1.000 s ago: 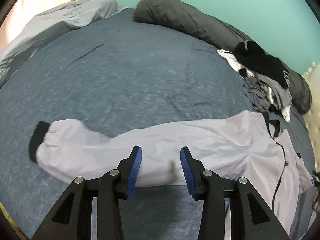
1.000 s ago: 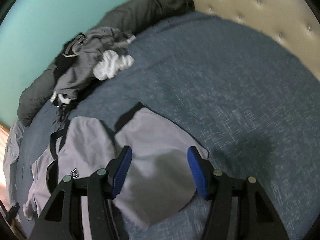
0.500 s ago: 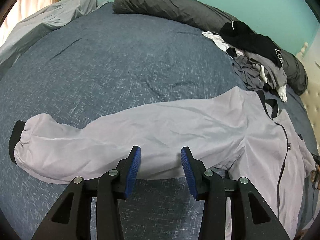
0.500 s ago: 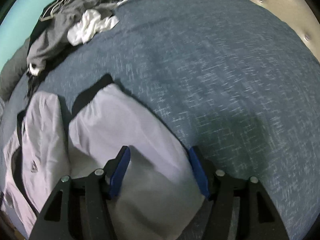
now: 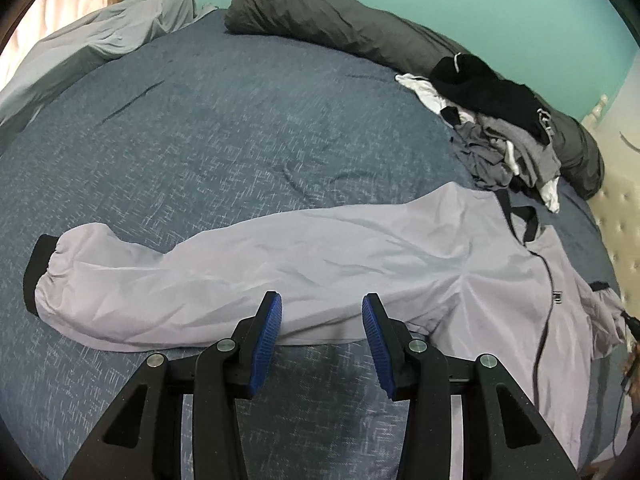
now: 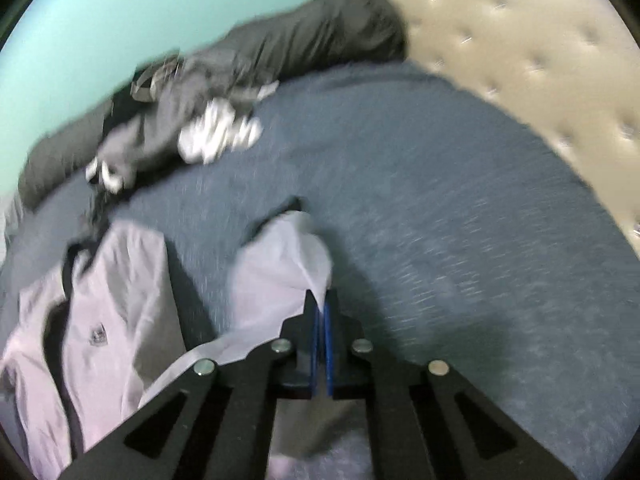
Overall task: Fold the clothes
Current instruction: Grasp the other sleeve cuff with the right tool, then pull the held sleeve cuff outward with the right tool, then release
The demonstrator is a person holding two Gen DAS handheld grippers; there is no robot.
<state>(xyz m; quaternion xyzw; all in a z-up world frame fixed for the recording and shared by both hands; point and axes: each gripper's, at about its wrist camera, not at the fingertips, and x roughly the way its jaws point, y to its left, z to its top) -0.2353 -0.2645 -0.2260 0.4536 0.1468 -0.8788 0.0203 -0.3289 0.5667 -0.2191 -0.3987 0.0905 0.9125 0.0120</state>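
A light grey jacket with black cuffs and a black zip lies spread on the blue bed. Its long sleeve stretches left, ending in a black cuff. My left gripper is open and empty, hovering just above the sleeve's near edge. In the right wrist view, my right gripper is shut on the jacket's other sleeve and holds it lifted off the bed. The jacket body lies to its left.
A pile of dark, grey and white clothes lies at the far right of the bed and also shows in the right wrist view. A dark bolster lines the teal wall. A beige tufted headboard stands right.
My right gripper closed on the sleeve it straddled and lifted it. My left gripper stayed open over the long sleeve, shifting only slightly.
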